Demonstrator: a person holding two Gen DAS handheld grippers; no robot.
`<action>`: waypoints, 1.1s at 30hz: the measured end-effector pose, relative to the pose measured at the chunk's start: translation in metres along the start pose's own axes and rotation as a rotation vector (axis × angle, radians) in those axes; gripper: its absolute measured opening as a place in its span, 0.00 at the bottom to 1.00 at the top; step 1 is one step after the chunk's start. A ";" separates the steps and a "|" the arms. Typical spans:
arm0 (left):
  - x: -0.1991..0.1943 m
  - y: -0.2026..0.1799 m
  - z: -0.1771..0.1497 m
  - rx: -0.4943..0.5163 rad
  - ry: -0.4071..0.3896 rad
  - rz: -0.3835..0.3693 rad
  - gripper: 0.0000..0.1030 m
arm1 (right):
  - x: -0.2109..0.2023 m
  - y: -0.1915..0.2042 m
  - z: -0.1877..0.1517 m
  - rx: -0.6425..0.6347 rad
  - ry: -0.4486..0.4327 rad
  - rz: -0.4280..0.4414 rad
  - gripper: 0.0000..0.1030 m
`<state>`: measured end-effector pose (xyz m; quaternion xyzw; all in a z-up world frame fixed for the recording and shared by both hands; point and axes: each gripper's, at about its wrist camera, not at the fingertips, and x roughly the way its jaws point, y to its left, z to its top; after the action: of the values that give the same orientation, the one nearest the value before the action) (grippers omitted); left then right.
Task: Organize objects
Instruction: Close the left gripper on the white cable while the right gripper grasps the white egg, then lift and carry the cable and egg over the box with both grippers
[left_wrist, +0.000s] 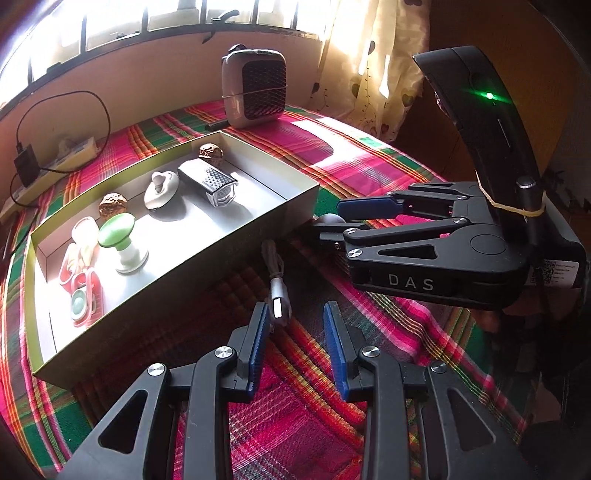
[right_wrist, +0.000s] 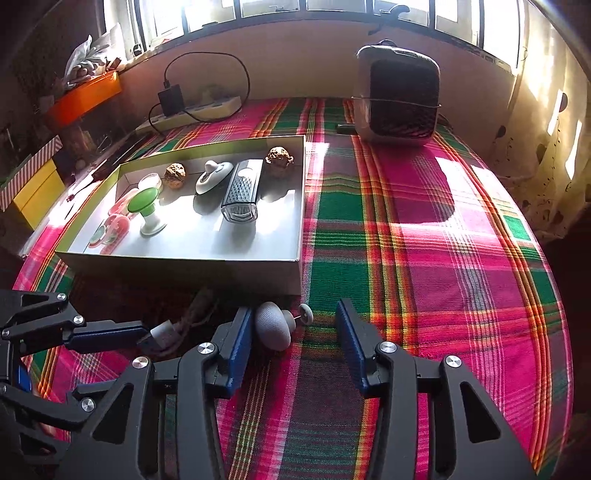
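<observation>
This is a room in a home, probably a bedroom; a plaid cloth (right_wrist: 424, 240) covers the surface, a heart-printed curtain (left_wrist: 373, 62) hangs beside the barred window (right_wrist: 332, 7), and a small heater (right_wrist: 399, 96) stands nearby.

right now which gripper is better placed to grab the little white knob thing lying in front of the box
Right. The right gripper is open with the white knob between its fingers, against the left pad. The left gripper is open over the usb cable plug, further from the knob.
</observation>
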<state>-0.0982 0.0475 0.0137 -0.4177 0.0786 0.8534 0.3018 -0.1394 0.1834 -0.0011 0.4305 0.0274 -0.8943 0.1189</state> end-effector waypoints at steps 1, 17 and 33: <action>0.000 0.000 0.000 -0.002 0.000 0.004 0.28 | 0.000 0.000 0.000 -0.001 -0.001 0.005 0.42; 0.016 0.002 0.014 -0.069 0.026 0.049 0.28 | -0.002 -0.001 -0.002 0.006 -0.004 0.018 0.31; 0.018 0.003 0.015 -0.108 0.022 0.096 0.21 | -0.005 -0.008 -0.005 0.029 -0.007 0.039 0.31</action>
<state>-0.1189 0.0590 0.0095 -0.4385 0.0558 0.8652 0.2365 -0.1345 0.1925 -0.0008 0.4293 0.0057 -0.8937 0.1301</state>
